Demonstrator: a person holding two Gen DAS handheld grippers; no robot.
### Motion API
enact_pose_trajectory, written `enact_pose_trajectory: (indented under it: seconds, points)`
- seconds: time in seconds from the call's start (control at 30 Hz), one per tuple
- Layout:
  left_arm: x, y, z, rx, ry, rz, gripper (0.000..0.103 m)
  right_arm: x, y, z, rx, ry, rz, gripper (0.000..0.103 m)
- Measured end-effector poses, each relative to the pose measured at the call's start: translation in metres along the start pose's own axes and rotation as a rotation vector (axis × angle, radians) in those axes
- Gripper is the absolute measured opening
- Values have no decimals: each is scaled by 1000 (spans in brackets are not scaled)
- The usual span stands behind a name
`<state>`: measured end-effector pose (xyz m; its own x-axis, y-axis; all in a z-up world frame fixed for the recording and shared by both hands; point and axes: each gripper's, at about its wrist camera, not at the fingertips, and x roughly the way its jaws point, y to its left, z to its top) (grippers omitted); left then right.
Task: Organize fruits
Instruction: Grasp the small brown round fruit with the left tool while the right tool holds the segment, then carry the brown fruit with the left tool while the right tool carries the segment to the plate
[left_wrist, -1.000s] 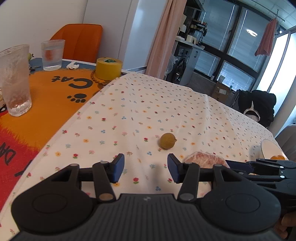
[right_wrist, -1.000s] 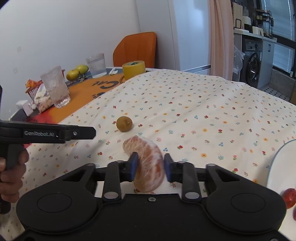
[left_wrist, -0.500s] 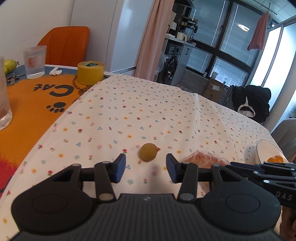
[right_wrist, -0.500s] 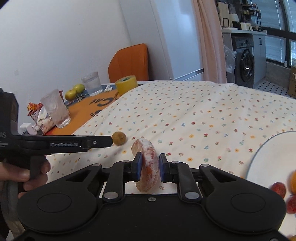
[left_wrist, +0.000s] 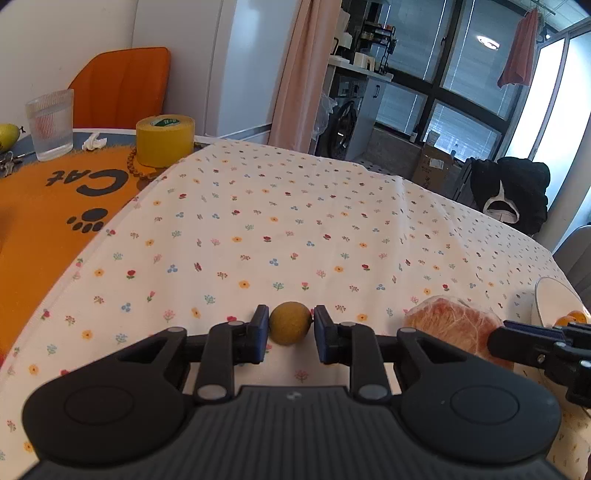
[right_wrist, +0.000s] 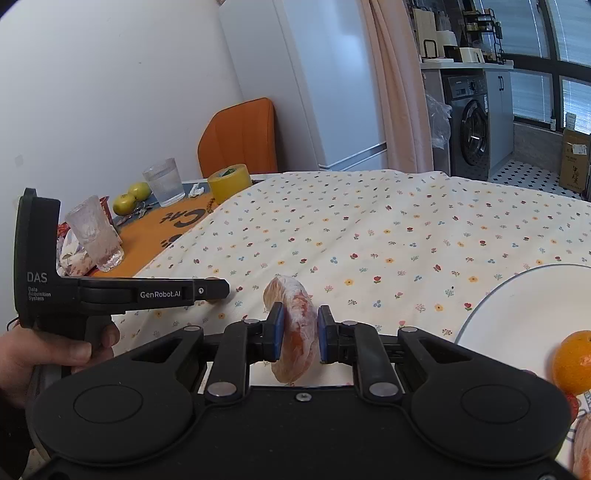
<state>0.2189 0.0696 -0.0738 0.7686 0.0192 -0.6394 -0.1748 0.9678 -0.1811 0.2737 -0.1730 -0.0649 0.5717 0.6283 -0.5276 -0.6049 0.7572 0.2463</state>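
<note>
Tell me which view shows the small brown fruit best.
The left wrist view: the brown fruit sits whole and centred between the left hand-held gripper fingers, on the cloth. The right wrist view shows only a sliver behind that gripper's finger.

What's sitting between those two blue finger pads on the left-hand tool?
A small round yellow-brown fruit on the flowered tablecloth, seen in the left wrist view.
</note>
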Motion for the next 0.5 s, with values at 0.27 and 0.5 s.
enact_pose_trajectory:
  seconds: [0.27,0.5]
  points:
    - [-17,-7,1,17,-25,-10,24,-9,0,1,3,-19,-11,17]
    - [-35,-20,2,22,-48,-42,24,-32,-6,1,11,-43,-50,17]
